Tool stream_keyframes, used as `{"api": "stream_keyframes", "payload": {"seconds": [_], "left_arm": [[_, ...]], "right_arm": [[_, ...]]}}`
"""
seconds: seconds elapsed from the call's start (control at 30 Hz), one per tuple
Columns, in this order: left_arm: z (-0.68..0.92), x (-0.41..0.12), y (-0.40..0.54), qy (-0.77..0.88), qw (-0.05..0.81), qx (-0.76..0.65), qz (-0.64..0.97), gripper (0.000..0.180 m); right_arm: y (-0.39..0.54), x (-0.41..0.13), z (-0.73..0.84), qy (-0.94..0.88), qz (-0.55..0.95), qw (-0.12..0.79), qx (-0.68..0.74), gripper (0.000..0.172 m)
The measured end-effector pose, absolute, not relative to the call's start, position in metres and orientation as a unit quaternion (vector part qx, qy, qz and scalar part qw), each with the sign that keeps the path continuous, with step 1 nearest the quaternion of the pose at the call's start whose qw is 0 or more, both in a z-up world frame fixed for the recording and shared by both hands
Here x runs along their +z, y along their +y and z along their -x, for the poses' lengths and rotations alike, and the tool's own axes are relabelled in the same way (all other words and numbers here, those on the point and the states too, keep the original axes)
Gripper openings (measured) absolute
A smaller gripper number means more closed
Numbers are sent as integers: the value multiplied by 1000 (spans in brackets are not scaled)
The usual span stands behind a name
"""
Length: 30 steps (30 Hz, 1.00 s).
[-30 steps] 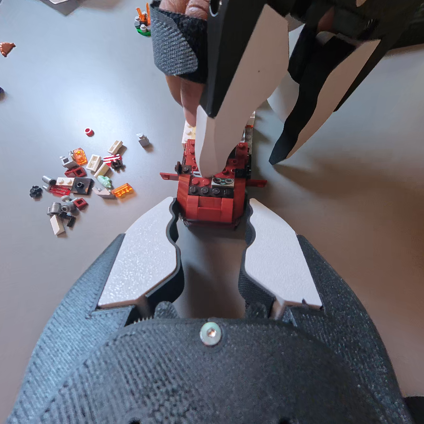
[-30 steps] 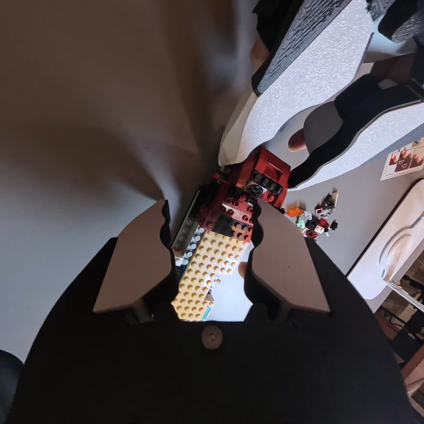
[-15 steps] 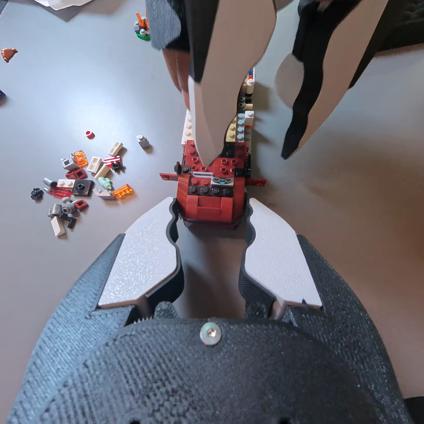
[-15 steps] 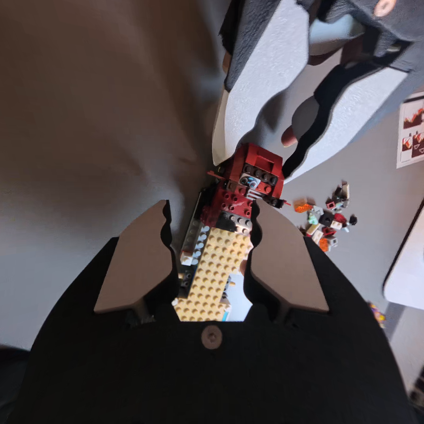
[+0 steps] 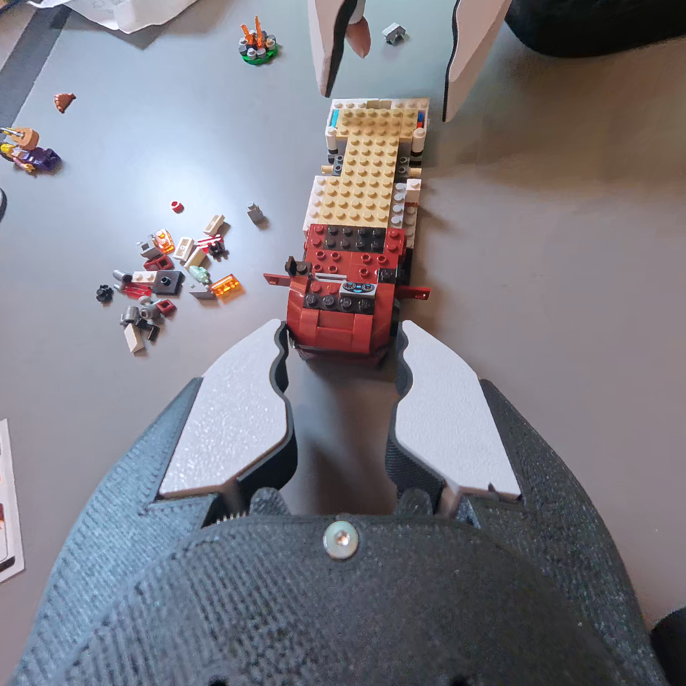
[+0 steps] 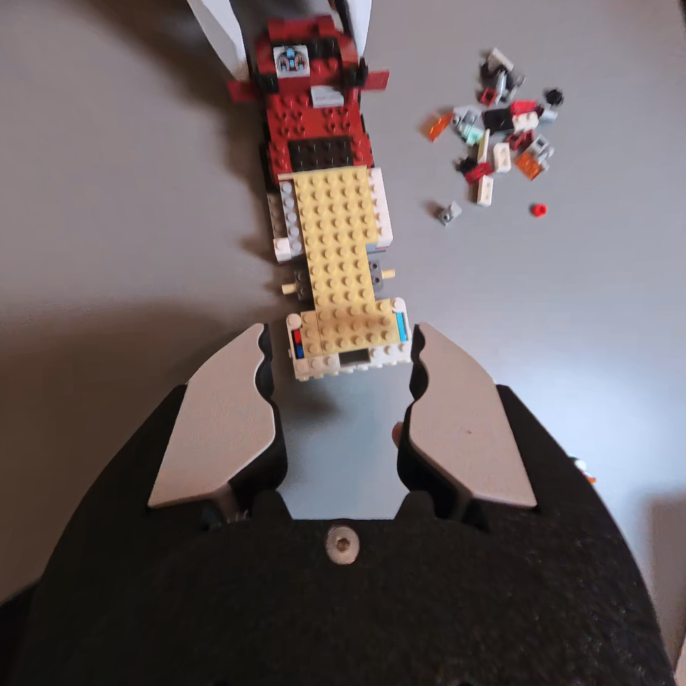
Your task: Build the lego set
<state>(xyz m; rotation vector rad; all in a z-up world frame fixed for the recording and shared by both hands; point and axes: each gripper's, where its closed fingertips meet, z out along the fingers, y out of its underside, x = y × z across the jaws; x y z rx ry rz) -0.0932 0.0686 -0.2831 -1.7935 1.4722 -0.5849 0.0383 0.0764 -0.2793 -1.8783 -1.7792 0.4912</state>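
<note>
The main thing here is a long brick-built vehicle (image 5: 365,237) lying flat on the grey counter (image 5: 538,260). One end is a dark red cab with a row of black studs, a small printed gauge tile and two thin red bits sticking out sideways like mirrors. Behind that runs a tan studded plate, narrow in the middle and wider at the far end, edged with white and light grey bricks. There are tiny blue and red pieces at the back corners, plus grey blocks with tan pins poking out at the narrow part.

The left gripper (image 5: 339,328) has its two fingers clamped on either side of the red nose, so it has hold of the cab end. The right gripper (image 6: 341,330) sits at the opposite end with its jaws spread wide around the white rear. There's a visible gap on one side and the other fingertip is right beside the corner; I can't tell if it actually touches, so it isn't gripping anything.

Off to one side is a scatter of loose pieces (image 5: 167,274): orange transparent ones, dark red, white, grey and black. Further out there's a little green base with orange flames (image 5: 258,42), a purple and yellow figure (image 5: 29,154) and a small brown piece (image 5: 64,101).
</note>
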Motion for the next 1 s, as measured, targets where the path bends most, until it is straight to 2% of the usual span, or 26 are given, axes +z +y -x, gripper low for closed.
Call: {"api": "stream_keyframes", "payload": {"seconds": [0.1, 0.3, 0.47, 0.67, 0.87, 1.0], "left_arm": [[98, -280, 72, 558, 376, -219, 707, 54], [112, -262, 74, 501, 418, -233, 721, 48], [120, -250, 75, 455, 466, -226, 724, 39], [128, -217, 87, 374, 556, -213, 711, 20], [140, -199, 93, 296, 607, -191, 712, 0], [149, -189, 93, 232, 634, -197, 711, 0]], "right_arm": [[74, -286, -42, -655, 695, 227, 191, 71], [70, -286, -42, -657, 689, 246, 183, 56], [60, -278, -38, -646, 683, 272, 203, 53], [90, -214, -13, -511, 666, 458, 293, 53], [127, -179, 2, -395, 654, 561, 318, 44], [142, -149, 15, -338, 625, 617, 339, 38]]}}
